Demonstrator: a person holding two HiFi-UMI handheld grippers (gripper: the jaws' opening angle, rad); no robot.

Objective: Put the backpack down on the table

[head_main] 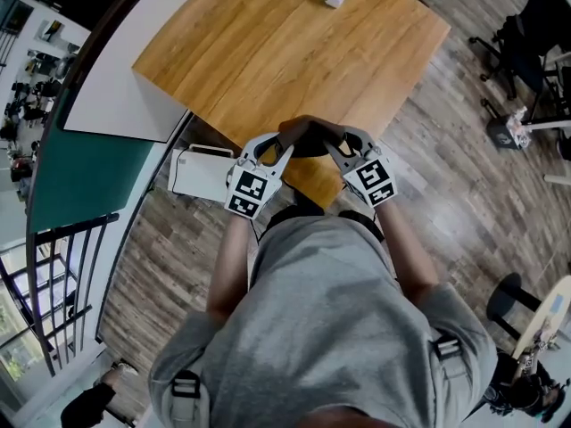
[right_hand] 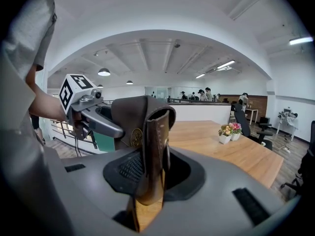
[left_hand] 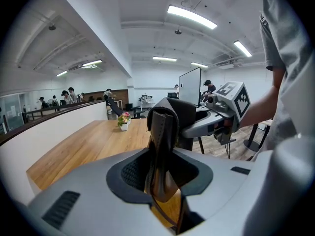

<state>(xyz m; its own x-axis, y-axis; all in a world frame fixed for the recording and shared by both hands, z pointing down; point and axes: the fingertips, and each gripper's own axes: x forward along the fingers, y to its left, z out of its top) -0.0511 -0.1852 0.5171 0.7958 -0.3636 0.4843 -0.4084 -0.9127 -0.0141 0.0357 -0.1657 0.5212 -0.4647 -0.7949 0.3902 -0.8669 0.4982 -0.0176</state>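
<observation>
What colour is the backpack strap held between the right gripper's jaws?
Brown. The strap looks like leather with stitched edges, and it shows best in the right gripper view.

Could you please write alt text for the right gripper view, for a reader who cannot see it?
The right gripper is shut on a brown leather strap of a dark backpack, with a wooden table beyond. The left gripper holds the backpack from the left; a small pot of flowers stands on the table.

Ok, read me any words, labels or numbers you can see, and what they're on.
No readable text anywhere.
Backpack: round gold badge, print too small to read.
Left gripper and right gripper: cubes show black-and-white square patterns, no letters.
</observation>
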